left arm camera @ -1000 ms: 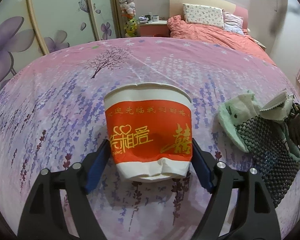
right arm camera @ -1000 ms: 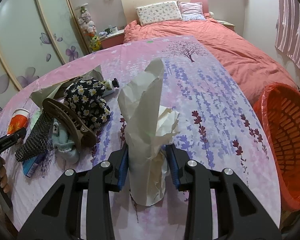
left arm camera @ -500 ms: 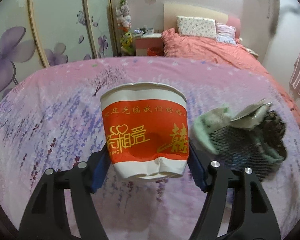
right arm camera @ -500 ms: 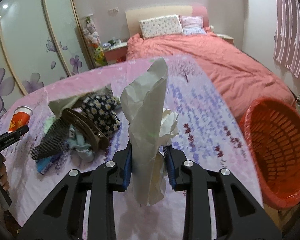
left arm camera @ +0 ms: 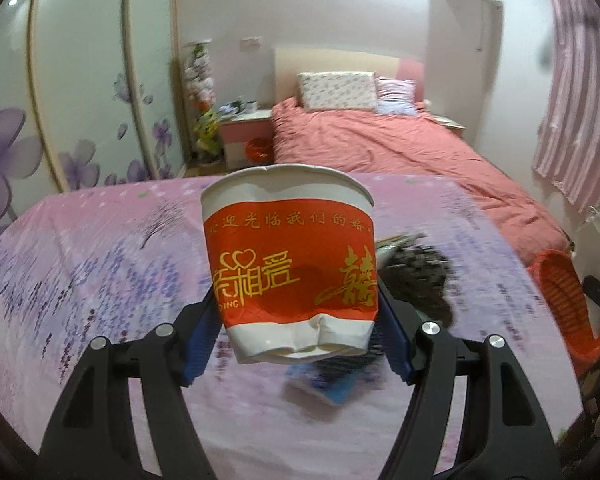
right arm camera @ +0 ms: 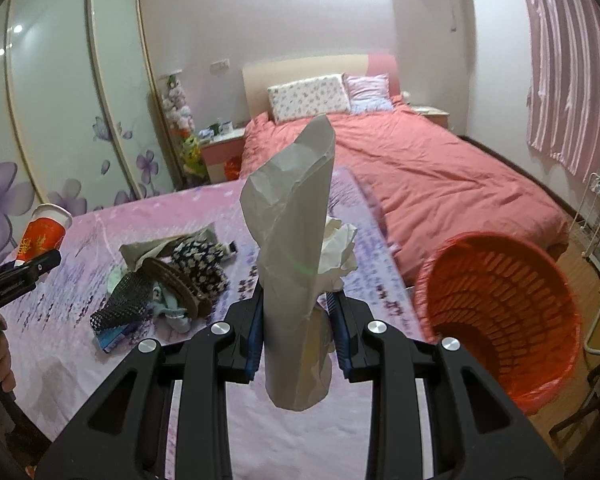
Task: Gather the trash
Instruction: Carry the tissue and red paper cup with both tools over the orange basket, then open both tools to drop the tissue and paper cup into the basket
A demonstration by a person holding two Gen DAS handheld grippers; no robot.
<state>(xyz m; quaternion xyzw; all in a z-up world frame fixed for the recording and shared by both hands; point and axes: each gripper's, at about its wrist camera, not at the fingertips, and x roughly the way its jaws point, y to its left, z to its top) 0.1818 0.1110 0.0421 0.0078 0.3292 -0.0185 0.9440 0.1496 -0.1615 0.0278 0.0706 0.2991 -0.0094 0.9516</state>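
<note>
A bedroom seen from two hand-held tongs above a table covered in a pink and lavender cloth, with a coral bed behind. On the left, the left tongs are clenched on a cup, a red and white paper cup with gold characters. It is held upright in the air above the cloth, mouth up, long axis vertical, its lower wall dented inward between the blue pads. Near the middle of the table lies a pile of mixed things: a dark mesh piece, a daisy-print cloth, a brown hair clip, pale paper; which of these counts as trash cannot be told. To the right, the right tongs are clenched on crumpled paper, a tall beige wad with white tissue tucked beside it, standing nearly upright with its tip pointing up and slightly right. Furthest right, off the table's edge and lower, stands an orange basket, its open mouth tilted toward the camera. The step in hand appears to be carrying both pieces to the basket. The next move likely calls for bringing each over the basket's mouth, the paper being nearer, then releasing.
</note>
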